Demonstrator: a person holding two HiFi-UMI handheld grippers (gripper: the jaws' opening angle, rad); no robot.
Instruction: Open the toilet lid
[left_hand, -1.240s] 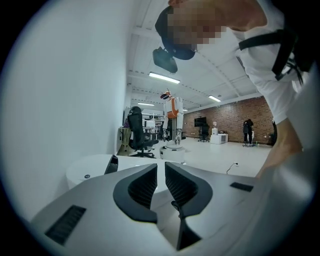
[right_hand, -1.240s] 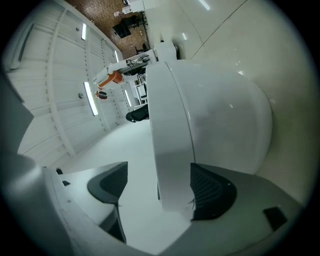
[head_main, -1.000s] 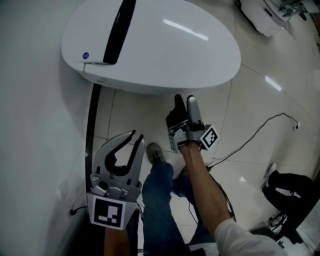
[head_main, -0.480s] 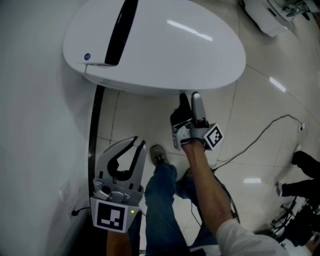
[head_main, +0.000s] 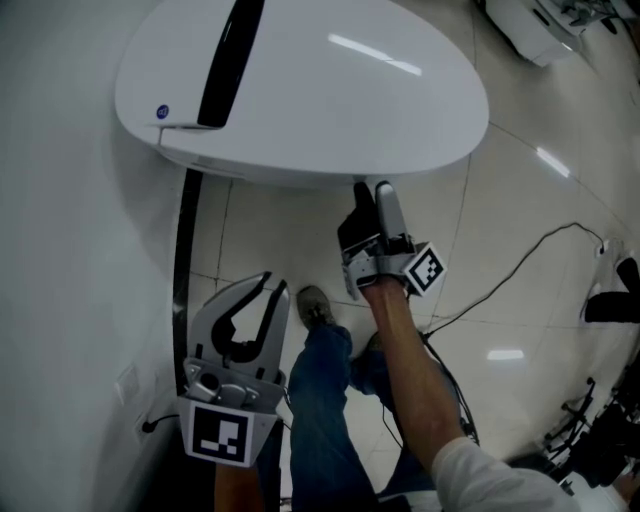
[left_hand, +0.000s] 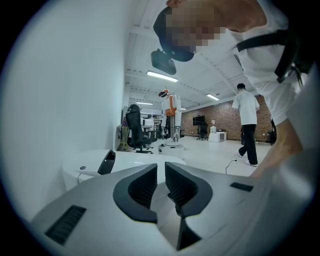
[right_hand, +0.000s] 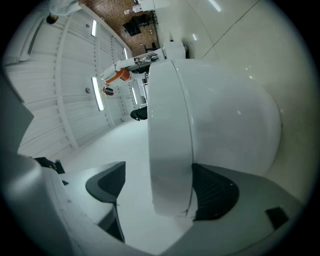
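the toilet lid (head_main: 320, 90) lies shut over the bowl in the upper middle of the head view, so whatever is in the bowl is hidden. a black strip (head_main: 225, 60) runs across its rear part at the upper left, and a small blue round mark (head_main: 162, 112) sits near the lid's left end. the right gripper (head_main: 370, 196) points up the frame at the lid's front edge, its tips meeting the rim's underside. in the right gripper view its fingers (right_hand: 215, 192) stand wide apart and have just been opening, with the lid's front edge between them. one pad lies at the seam under the lid, and the other is clear of it. the left gripper (head_main: 272, 285) sits at the lower left beside the wall (head_main: 60, 250), well apart from the toilet. its fingers (left_hand: 142, 185) are almost together, with a thin slit between them and nothing in it. a trouser leg (head_main: 320, 400) and a shoe (head_main: 312, 305) show between the grippers. a cable (head_main: 510, 270) trails over the tiled floor (head_main: 520, 200) at the right. a white object (head_main: 530, 30) is cut off at the upper right corner, and a dark shape (head_main: 612, 300) at the right edge is too cropped to identify.
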